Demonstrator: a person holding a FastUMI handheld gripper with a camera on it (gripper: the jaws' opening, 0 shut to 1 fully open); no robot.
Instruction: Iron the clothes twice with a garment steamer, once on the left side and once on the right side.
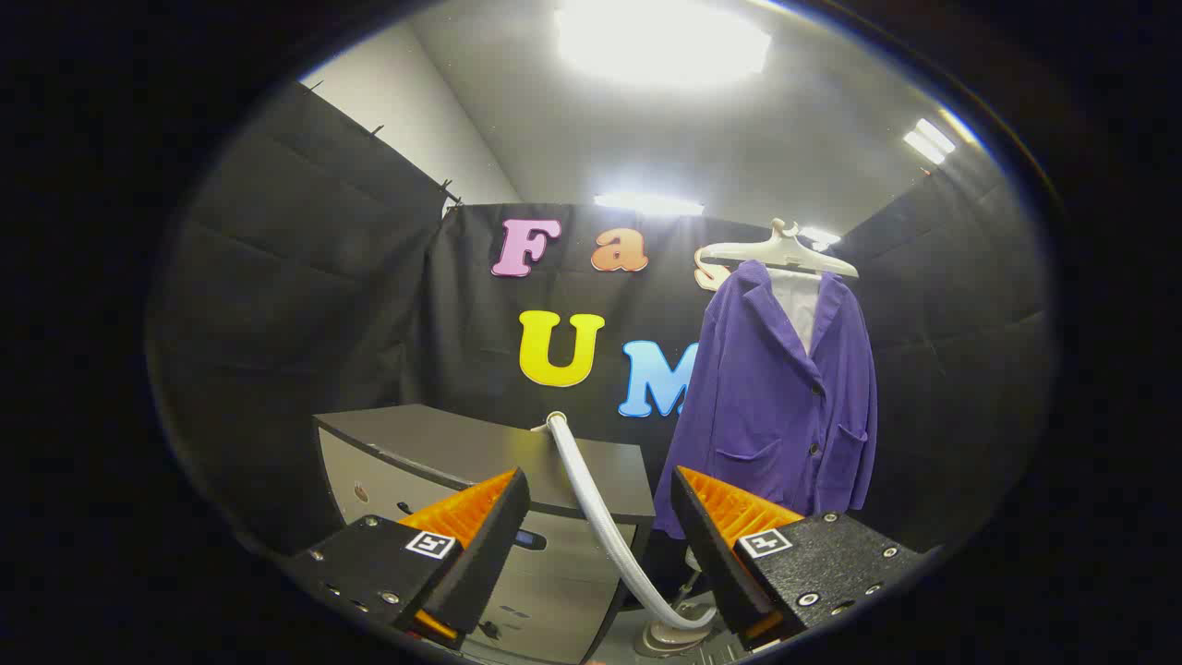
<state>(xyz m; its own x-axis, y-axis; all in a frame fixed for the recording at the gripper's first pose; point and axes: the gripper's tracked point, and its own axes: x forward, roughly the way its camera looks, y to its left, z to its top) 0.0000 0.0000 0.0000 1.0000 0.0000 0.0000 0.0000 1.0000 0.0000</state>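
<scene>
In the gripper view, the hand-held gripper (600,545) has its two fingers spread wide apart, and nothing is pressed between them. A white ribbed steamer hose (600,503) runs through the gap between the fingers: it starts at a fitting near the far edge of a dark tabletop (443,443) and curves down toward the right finger. At its low end the hose reaches a pale rounded part (672,633), possibly the steamer's head or its base, though too little of it shows to be sure. The hose lies closer to the right finger than to the left, and whether it touches that finger cannot be told.

The tabletop belongs to a light-fronted cabinet (545,573) with drawers, standing just ahead of the left finger. Beyond the right finger hangs the purple jacket (776,397), upright on a white hanger (780,249), with a white garment (799,305) showing inside its open collar. The jacket has buttons down the front and two patch pockets low on it. It hangs beside the cabinet, in front of the booth's black cloth wall (305,305). Bright ceiling lights (660,42) glare overhead.
</scene>
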